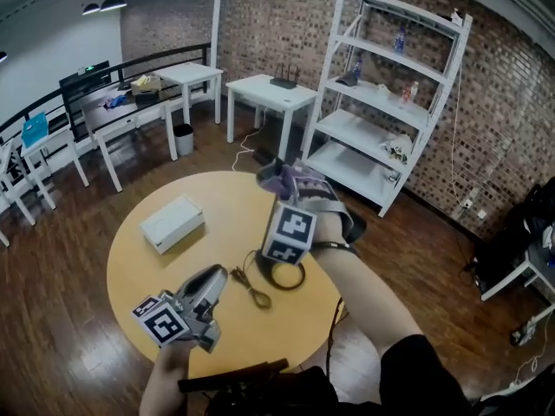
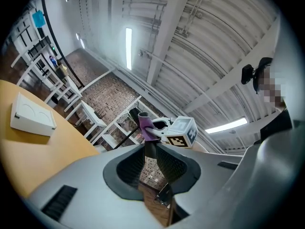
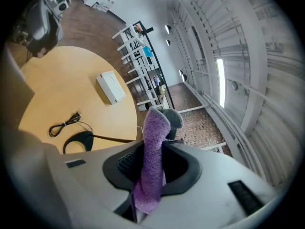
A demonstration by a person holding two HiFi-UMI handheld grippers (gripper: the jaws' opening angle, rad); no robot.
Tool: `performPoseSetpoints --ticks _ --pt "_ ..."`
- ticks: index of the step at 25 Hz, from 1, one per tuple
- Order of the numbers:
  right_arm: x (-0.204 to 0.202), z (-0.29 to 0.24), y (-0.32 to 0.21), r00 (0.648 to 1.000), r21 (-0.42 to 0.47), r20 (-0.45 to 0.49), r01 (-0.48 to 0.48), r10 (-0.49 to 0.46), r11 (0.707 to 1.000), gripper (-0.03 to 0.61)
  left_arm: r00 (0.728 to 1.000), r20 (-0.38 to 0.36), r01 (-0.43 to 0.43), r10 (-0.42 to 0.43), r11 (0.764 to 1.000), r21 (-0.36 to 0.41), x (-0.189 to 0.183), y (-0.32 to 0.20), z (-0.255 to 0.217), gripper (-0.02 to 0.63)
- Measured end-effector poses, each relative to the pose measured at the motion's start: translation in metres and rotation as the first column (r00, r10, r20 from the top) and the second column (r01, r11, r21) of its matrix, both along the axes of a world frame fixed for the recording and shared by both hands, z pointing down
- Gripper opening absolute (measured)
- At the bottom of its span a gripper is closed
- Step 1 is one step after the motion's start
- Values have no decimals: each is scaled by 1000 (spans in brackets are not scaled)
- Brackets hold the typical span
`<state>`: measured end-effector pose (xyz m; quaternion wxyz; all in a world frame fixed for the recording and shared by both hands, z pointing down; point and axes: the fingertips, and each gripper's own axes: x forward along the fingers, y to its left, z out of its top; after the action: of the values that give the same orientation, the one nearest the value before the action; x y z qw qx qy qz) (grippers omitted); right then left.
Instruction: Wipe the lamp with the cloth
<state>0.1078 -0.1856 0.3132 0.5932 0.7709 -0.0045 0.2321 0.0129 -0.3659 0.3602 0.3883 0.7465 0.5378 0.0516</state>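
Note:
The black lamp stands on the round wooden table (image 1: 165,271). Its ring base (image 1: 286,277) lies near the front right, and its thin stem (image 3: 114,139) runs from the base (image 3: 78,140) towards my right gripper. My right gripper (image 1: 295,199) hovers above the base, shut on a purple and grey cloth (image 1: 282,177) that sticks up out of the jaws (image 3: 153,147). My left gripper (image 1: 218,277) is low at the front left, tilted upward, shut and holding nothing. In the left gripper view the stem (image 2: 149,149) shows beyond the jaws and the cloth (image 2: 145,128) sits above it.
A white box (image 1: 172,224) lies on the table's left half. A coiled black cable (image 1: 251,291) lies beside the lamp base. Beyond the table stand a white shelf unit (image 1: 390,94), white tables (image 1: 269,89) and chairs on a wooden floor.

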Motion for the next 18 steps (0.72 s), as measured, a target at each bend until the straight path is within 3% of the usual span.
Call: performPoseSetpoints --ticks 6,10,18 --pt "-56 16 15 998 50 -3 -57 57 997 91 995 21 -100 99 995 16 -7 19 9 66" --pt "-83 31 27 997 30 -24 -77 78 997 91 990 31 -135 134 991 9 -9 30 8 66" --pt "-121 44 43 996 1 -89 -26 26 1000 91 991 25 -132 132 991 12 -15 43 5 66"
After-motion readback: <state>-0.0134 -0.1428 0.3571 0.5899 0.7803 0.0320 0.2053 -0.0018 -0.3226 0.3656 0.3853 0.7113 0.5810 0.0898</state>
